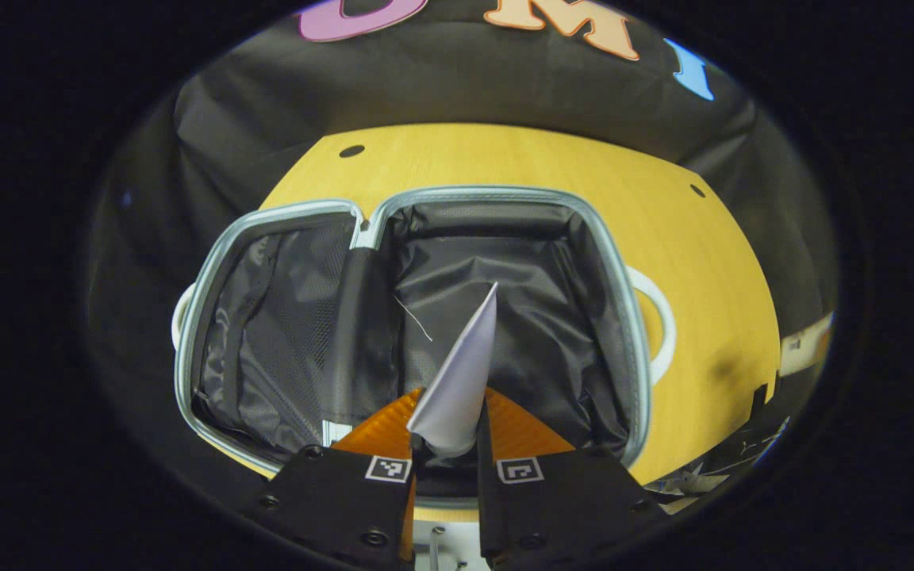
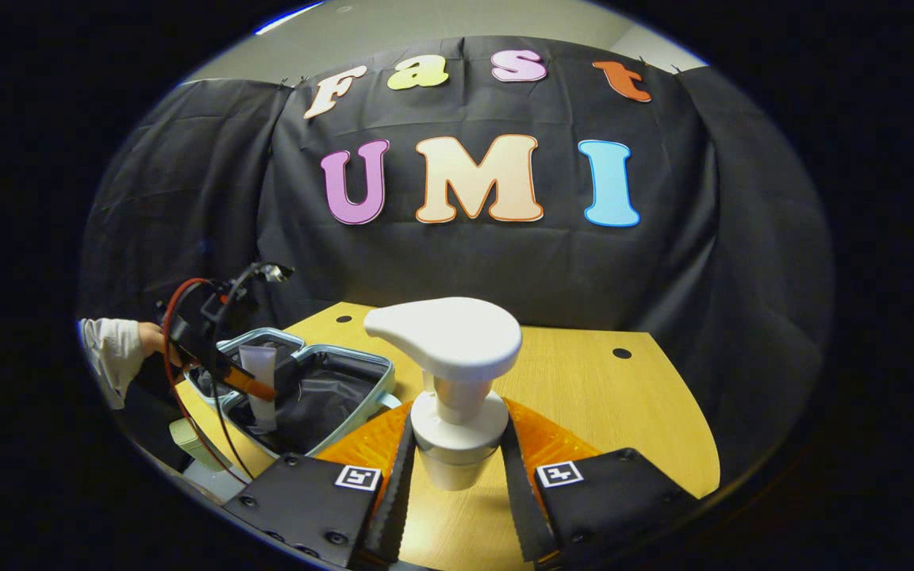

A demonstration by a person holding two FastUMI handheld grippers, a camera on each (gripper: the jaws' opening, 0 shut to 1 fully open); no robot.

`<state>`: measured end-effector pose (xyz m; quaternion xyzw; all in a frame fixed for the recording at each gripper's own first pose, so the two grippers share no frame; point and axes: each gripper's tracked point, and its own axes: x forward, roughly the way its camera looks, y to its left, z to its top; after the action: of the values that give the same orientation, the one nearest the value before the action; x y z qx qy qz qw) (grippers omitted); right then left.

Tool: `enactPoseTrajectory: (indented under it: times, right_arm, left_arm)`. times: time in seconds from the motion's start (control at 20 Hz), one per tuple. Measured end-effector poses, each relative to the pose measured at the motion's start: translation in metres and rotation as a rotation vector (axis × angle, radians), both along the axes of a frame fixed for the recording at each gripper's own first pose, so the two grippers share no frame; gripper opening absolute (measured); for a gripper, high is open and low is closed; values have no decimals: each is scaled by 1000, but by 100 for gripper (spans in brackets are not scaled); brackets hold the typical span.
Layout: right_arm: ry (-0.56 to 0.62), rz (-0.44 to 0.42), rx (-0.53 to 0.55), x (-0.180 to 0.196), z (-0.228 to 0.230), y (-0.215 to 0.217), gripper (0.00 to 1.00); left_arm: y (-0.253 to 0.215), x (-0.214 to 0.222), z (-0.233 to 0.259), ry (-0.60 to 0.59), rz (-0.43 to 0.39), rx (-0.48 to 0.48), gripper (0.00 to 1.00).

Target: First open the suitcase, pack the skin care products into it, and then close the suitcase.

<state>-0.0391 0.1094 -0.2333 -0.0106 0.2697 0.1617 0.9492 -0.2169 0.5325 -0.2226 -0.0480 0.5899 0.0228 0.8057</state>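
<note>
Below the left hand-held gripper point(image 1: 447, 444) the suitcase point(image 1: 417, 317) lies open on the bench point(image 1: 711, 262); it pinches a white tube point(image 1: 461, 373), long axis pointing ahead over the right compartment. The right hand-held gripper point(image 2: 457, 468) clamps a pump bottle point(image 2: 453, 381), well right of the case.

A light wooden table point(image 1: 703, 262) with small dark holes near its far edge carries the load. On it lies an open suitcase point(image 1: 425, 197), pale-blue rimmed and black-lined, spread flat toward the table's left side with its left half overhanging the left edge.
</note>
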Motion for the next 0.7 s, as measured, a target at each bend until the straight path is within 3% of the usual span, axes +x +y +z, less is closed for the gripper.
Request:
enactPoseTrajectory:
  times: [0.25, 0.35, 0.4, 0.55, 0.7]
  right_arm:
    - [41, 29, 37, -10, 5, 31, 56]
    - [60, 60, 60, -11, 5, 52, 57]
    - [75, 73, 72, -10, 4, 63, 57]
    - [109, 110, 112, -10, 0, 97, 57]
    - [165, 158, 136, -6, -14, 132, 55]
  left_arm:
    - [2, 26, -18, -42, -19, -12, 25]
    - [0, 28, -25, -59, -30, -27, 32]
    - [-3, 29, -26, -77, -42, -38, 41]
    - [2, 40, -10, -186, -79, -11, 86]
    - [4, 51, 31, -332, -60, -59, 83]
